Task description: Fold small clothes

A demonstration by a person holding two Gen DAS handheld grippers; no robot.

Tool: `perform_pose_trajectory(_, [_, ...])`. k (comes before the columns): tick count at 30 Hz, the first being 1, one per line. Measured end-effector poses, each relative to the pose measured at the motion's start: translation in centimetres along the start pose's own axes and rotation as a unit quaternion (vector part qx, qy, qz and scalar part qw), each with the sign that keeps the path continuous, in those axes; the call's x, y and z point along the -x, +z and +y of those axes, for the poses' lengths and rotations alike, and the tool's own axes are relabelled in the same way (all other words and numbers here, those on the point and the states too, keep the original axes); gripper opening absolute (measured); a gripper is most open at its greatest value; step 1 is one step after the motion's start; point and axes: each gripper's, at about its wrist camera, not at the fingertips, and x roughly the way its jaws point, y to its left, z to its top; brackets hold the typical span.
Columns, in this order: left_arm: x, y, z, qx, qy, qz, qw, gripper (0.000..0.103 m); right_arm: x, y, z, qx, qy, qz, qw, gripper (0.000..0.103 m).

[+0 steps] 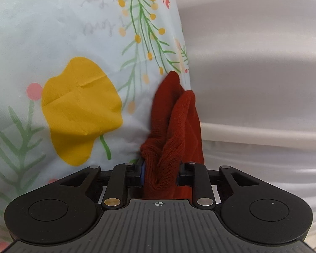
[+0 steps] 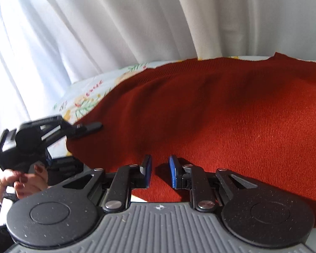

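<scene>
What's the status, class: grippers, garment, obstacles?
Left hand-held gripper shut on red sweater edge. Right hand-held gripper open, over the sweater. Sweater spread on floral cloth. Nothing blocking.

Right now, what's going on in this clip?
A person is folding a rust-red knit garment on a floral-print cloth, holding a gripper in each hand. The left gripper is shut on a bunched edge of the garment, at its left side in the right wrist view. The right gripper is open, its blue-padded fingers apart just over the near edge of the fabric, gripping nothing yet. White curtains hang behind.
</scene>
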Motion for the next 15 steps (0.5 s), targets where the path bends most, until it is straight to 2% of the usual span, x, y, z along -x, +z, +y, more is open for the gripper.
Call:
perform_pose_trajectory(2, [0.6,-0.1,-0.4,-0.011,-0.004,-0.004,0.9999,0.025,-0.3,0.1,0.1,-0.005,-0.004,-0.009,1.0,0.017])
perform_pose_trajectory(4, [1.1,-0.2,-1.5,-0.035,0.001,-0.008,0.9993,0.024,-0.8,0.0,0.1,0.002,-0.003,0.002,1.0,0.017])
perform_pose_trajectory(6, [1.3,-0.4,-3.0,-0.062,0.012,-0.01,0.9979,0.024,-0.6,0.2,0.2,0.01,-0.005,0.002,1.0,0.017])
perform_pose_trajectory(9, [1.5,-1.3,-5.9,-0.121,0.036,-0.015,0.9919,0.024,0.6,0.4,-0.7,-0.021,-0.001,-0.012,1.0,0.018])
perform_pose_trajectory(11, [1.4,-2.4,-8.5,-0.176,0.051,-0.018,0.9829,0.023,2.0,0.5,-1.7,-0.039,0.0,-0.027,0.999,0.018])
perform_pose_trajectory(13, [1.0,-4.4,-11.9,-0.249,0.06,-0.017,0.9665,0.023,3.7,0.5,-2.9,-0.057,0.0,-0.046,0.997,0.018])
perform_pose_trajectory(15, [-0.1,-7.1,-14.9,-0.315,0.049,-0.005,0.9478,0.023,5.6,0.4,-4.3,-0.075,-0.006,-0.065,0.995,0.018])
